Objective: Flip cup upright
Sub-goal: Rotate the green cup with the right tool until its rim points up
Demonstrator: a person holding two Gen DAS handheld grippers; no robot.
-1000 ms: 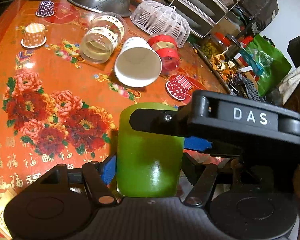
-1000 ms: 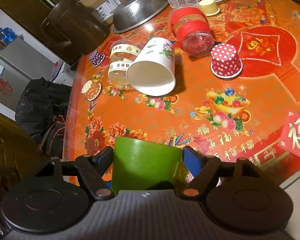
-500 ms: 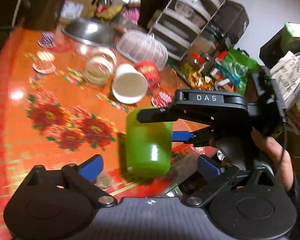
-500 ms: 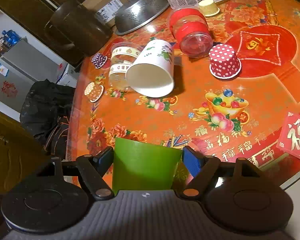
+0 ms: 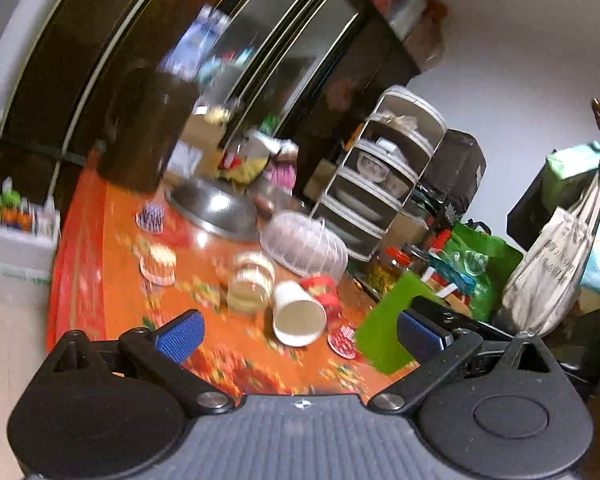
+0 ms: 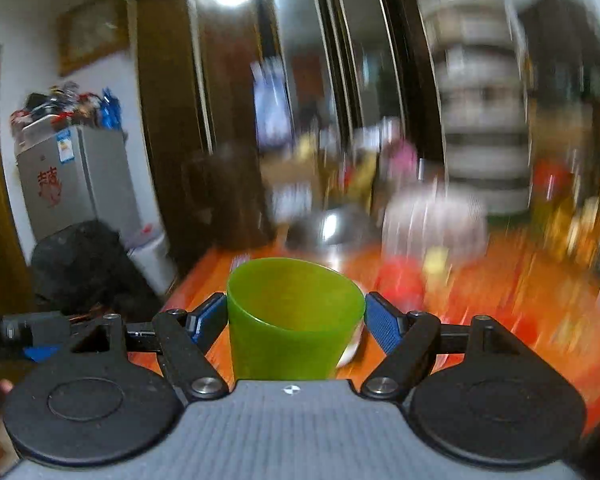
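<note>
The green plastic cup [image 6: 296, 316] sits between the blue pads of my right gripper [image 6: 296, 322], which is shut on it; its open rim faces up and away in the blurred right wrist view. In the left wrist view the same cup [image 5: 384, 332] shows at the right, tilted, held by the other black gripper. My left gripper [image 5: 300, 334] is open and empty, apart from the cup, above the orange table [image 5: 96, 240].
On the table lie a white paper cup on its side [image 5: 298, 314], a clear jar [image 5: 250, 282], a red-lidded jar [image 5: 324, 292], a white mesh cover [image 5: 304, 246], a steel bowl [image 5: 214, 208] and small patterned cupcake cups [image 5: 160, 266]. A tiered rack [image 5: 380, 176] and bags stand at the right.
My left gripper let go of the green cup, opened wide and drew back and up. My right gripper lifted and turned the cup so its rim now faces up.
</note>
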